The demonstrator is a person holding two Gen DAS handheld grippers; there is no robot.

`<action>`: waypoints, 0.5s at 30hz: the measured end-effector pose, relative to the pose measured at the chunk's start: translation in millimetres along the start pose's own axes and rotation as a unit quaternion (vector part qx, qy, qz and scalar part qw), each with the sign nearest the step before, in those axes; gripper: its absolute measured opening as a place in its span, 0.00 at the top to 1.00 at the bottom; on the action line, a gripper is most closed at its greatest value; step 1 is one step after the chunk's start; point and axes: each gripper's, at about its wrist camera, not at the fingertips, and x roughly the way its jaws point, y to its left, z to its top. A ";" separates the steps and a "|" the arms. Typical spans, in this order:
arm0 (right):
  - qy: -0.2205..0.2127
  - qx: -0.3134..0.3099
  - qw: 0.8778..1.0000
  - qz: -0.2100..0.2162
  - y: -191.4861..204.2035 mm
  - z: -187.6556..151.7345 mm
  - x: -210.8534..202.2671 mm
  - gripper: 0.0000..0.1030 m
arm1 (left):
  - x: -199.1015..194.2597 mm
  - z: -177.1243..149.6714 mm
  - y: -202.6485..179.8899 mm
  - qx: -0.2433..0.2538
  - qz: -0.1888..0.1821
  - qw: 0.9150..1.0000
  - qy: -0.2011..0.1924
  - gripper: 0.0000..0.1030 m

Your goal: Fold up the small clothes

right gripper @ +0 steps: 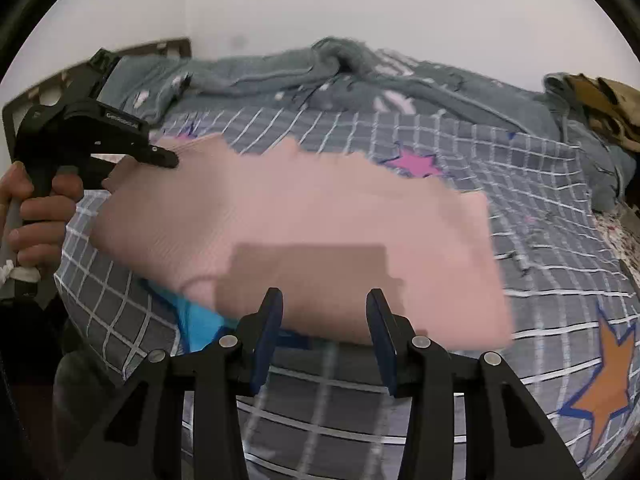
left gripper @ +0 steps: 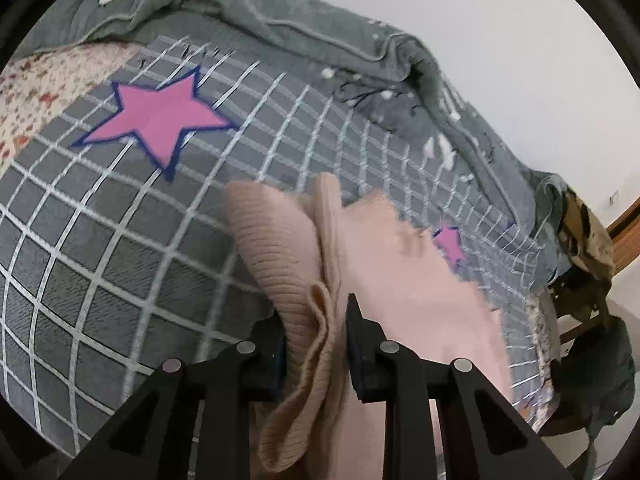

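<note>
White wall backs a bed (right gripper: 520, 240) covered by a grey sheet with a white grid and star patches.

Left claw (left gripper: 316, 344): the jaws stand narrow and are clamped on a bunched, ribbed edge of the pink garment (left gripper: 400, 280). The ribbed fabric fills the gap between the two pads and hangs below them in a loose fold. From the right wrist view, the left claw (right gripper: 160, 158) sits at the garment's (right gripper: 304, 220) far left corner, with a hand (right gripper: 38, 216) wrapped around its handle. The garment is lifted at that corner and drapes down to the sheet.

Right claw (right gripper: 324, 340): the jaws stand partly open. The near edge of the garment lies at or just beyond the fingertips; motion blur prevents a reading of whether the pads touch it. No fabric is visibly pinched.

Garment position: spread across the middle of the bed, long side running from the left edge toward the right. A blue item (right gripper: 196, 324) shows beneath its near left corner.

Surroundings: a pink star (left gripper: 154, 118) lies on the sheet toward the far left of the bed in the left wrist view; an orange star (right gripper: 604, 396) lies near the right edge in the right wrist view. A grey-green blanket (right gripper: 320, 68) is bunched along the far edge against the wall. A floral cloth (left gripper: 36, 92) shows at the far left corner. A brown patterned cloth (right gripper: 608, 108) is heaped at the far right corner.
</note>
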 end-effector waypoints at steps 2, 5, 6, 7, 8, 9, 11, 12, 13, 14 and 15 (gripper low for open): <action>-0.010 0.014 1.000 -0.004 -17.5 3.2 -6.9 0.59 | -6.6 2.4 -22.2 0.005 0.000 1.000 -0.004 0.78; -0.027 0.047 0.999 -0.005 -50.7 6.3 -19.5 0.59 | -16.3 2.1 -67.5 0.023 -0.012 1.000 -0.016 0.78; -0.036 0.058 0.998 -0.005 -62.8 6.6 -25.5 0.59 | -16.7 1.8 -79.4 0.030 -0.015 0.999 -0.017 0.78; -0.045 0.067 0.997 -0.006 -75.2 6.2 -31.7 0.59 | -17.4 0.4 -94.2 0.040 -0.017 0.999 -0.017 0.78; -0.052 0.073 0.996 -0.008 -85.1 5.3 -36.0 0.59 | -16.1 -1.5 -111.2 0.050 -0.019 0.998 -0.016 0.79; -0.058 0.082 0.995 -0.012 -96.6 3.3 -40.8 0.59 | -14.0 -4.9 -127.3 0.059 -0.023 0.998 -0.014 0.79; -0.063 0.097 0.993 -0.016 -118.1 -1.2 -45.7 0.59 | -1.2 -14.6 -160.9 0.076 -0.037 0.996 -0.001 0.79; -0.064 0.110 0.992 -0.018 -130.1 -6.4 -47.4 0.59 | 6.9 -21.8 -172.8 0.083 -0.043 0.996 0.006 0.79; -0.062 0.124 0.990 -0.017 -138.0 -10.2 -46.2 0.59 | 21.3 -32.0 -188.2 0.093 -0.048 0.994 0.020 0.79; -0.057 0.143 0.988 -0.009 -145.6 -15.7 -44.0 0.59 | 33.7 -40.3 -198.5 0.100 -0.049 0.993 0.032 0.79; -0.042 0.154 0.987 0.014 -151.2 -23.0 -38.8 0.59 | 49.0 -50.7 -210.1 0.108 -0.049 0.992 0.047 0.79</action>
